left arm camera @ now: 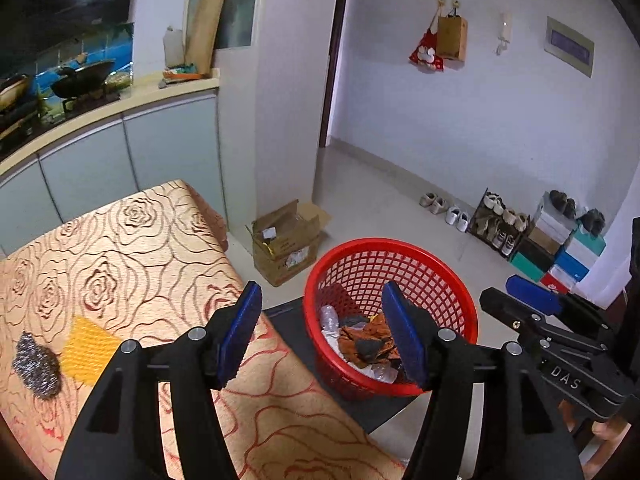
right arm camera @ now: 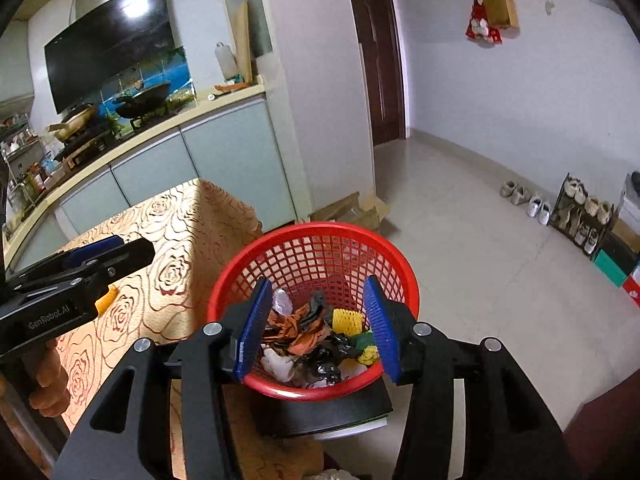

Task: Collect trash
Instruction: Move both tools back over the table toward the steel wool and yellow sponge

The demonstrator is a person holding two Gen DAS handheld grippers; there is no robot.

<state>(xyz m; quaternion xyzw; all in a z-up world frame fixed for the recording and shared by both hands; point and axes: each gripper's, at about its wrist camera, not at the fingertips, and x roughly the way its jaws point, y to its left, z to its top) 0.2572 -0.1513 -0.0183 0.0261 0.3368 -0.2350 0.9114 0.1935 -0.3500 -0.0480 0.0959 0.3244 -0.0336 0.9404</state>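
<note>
We find both the left gripper (left arm camera: 320, 334) and right gripper (right arm camera: 318, 330) with jaws partly open and empty above the red basket (right arm camera: 224, 292) of trash. The steel scourer (left arm camera: 37, 364) and yellow net (left arm camera: 90, 350) lie uncollected on the surface (left arm camera: 132, 248). We judge the light basket could tip off its dark stand (right arm camera: 320, 412) if knocked.

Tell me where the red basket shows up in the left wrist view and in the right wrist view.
Left wrist view: the red basket sits right of centre, beside the table edge, partly behind the left claw's right finger.
Right wrist view: the red basket sits at centre, between the right claw's fingers.
Shared landmark: the rose-patterned tablecloth lies left of the basket in both.
</note>
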